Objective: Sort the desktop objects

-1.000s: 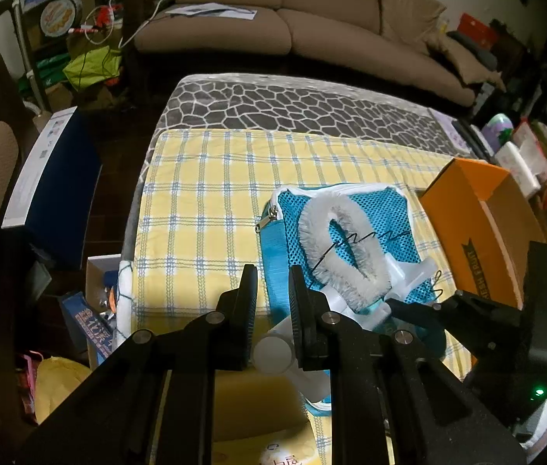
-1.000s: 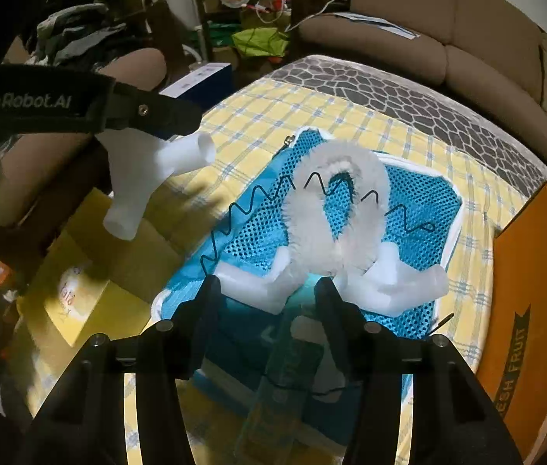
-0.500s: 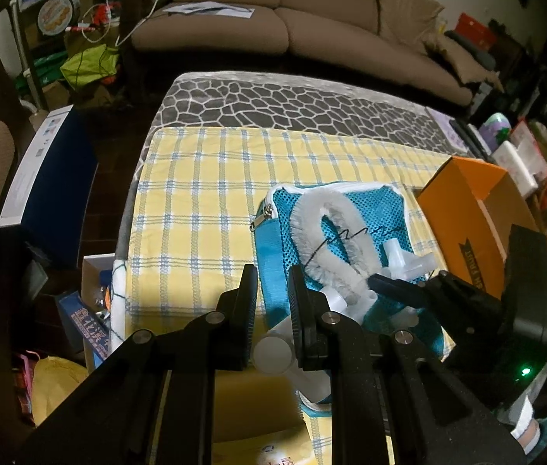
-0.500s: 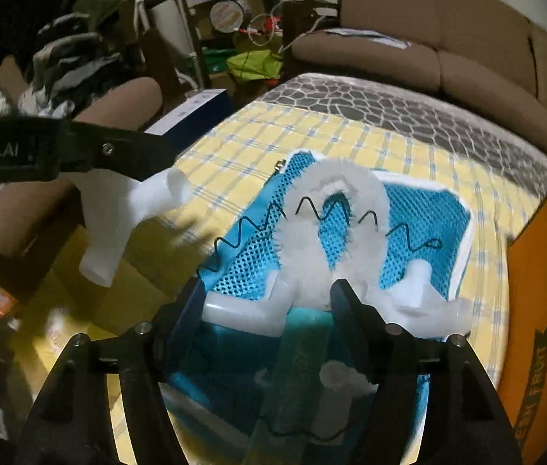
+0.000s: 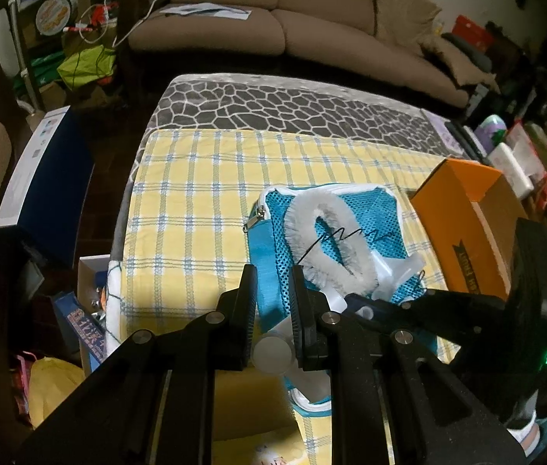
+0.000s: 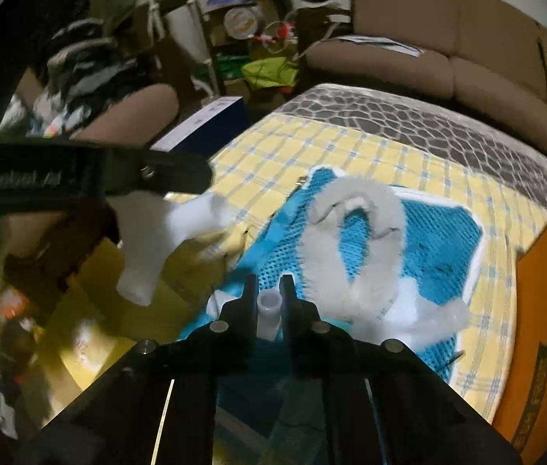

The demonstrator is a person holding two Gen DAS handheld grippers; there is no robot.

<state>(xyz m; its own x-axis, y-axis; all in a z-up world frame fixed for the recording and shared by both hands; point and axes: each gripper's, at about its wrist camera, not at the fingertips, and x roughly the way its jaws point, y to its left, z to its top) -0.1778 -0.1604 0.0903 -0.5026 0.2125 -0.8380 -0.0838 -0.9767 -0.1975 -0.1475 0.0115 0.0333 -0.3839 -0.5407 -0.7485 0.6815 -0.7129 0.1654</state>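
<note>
A blue mesh pouch [image 5: 273,248] [image 6: 444,240] lies on the yellow checked cloth [image 5: 196,201]. On it lies a white fluffy loop [image 5: 335,248] [image 6: 355,232] with a thin black wavy wire. My left gripper [image 5: 271,302] is shut on a white plastic pipe fitting [image 5: 273,352], held above the pouch's near corner; it also shows in the right wrist view [image 6: 157,240]. My right gripper [image 6: 267,290] is shut on a small white plastic tube [image 6: 268,310] at the pouch's near edge. More white plastic parts [image 6: 428,314] lie beside the loop.
An orange cardboard box [image 5: 467,228] [image 6: 544,333] stands on the right of the cloth. A yellow package [image 6: 91,333] lies at the near left. A beige sofa [image 5: 293,19] is behind the table, a blue box [image 5: 41,190] and clutter to the left.
My right gripper has closed from wide open onto the small white tube at the pouch's near edge. My left gripper has held the pipe fitting steady.
</note>
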